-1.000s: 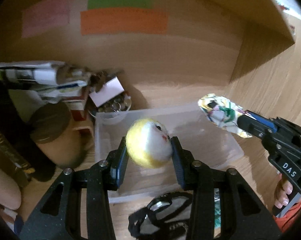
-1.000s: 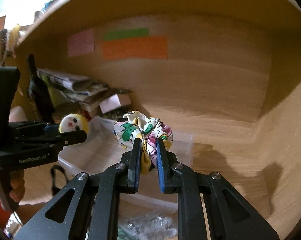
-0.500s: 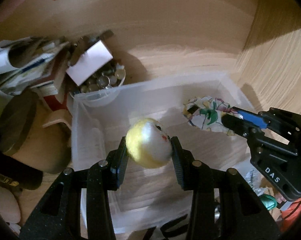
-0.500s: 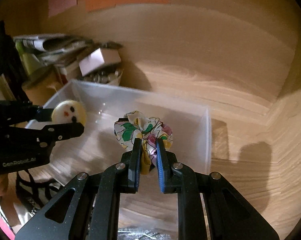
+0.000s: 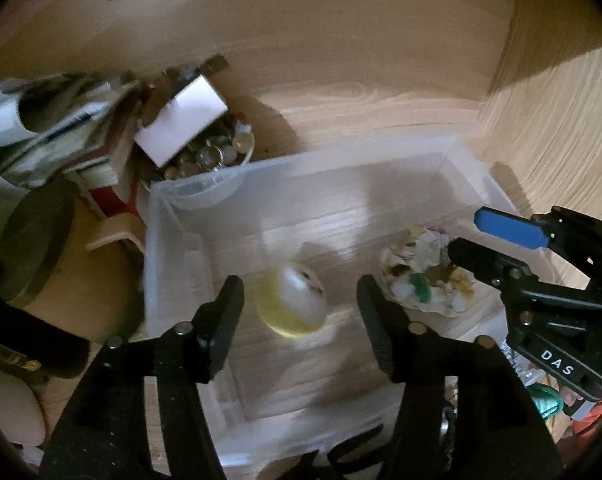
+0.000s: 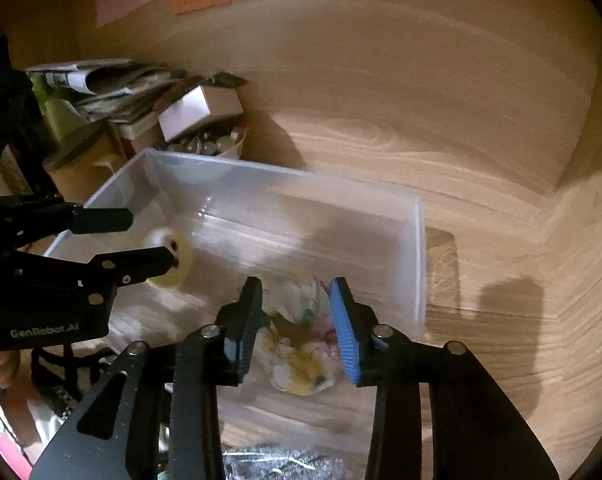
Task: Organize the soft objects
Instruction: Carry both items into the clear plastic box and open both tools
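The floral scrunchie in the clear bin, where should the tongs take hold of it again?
Come straight down from above and pinch across the bunched middle of the floral scrunchie. It lies crumpled on the floor of the clear bin, whose walls block any sideways approach.

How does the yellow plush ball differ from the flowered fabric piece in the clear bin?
The yellow plush ball is round and smooth, with a small face; the flowered fabric piece is crumpled and many-coloured. The ball lies toward the left of the clear bin, below the left gripper; the fabric lies toward the right, below the right gripper. Both lie loose, under open jaws.
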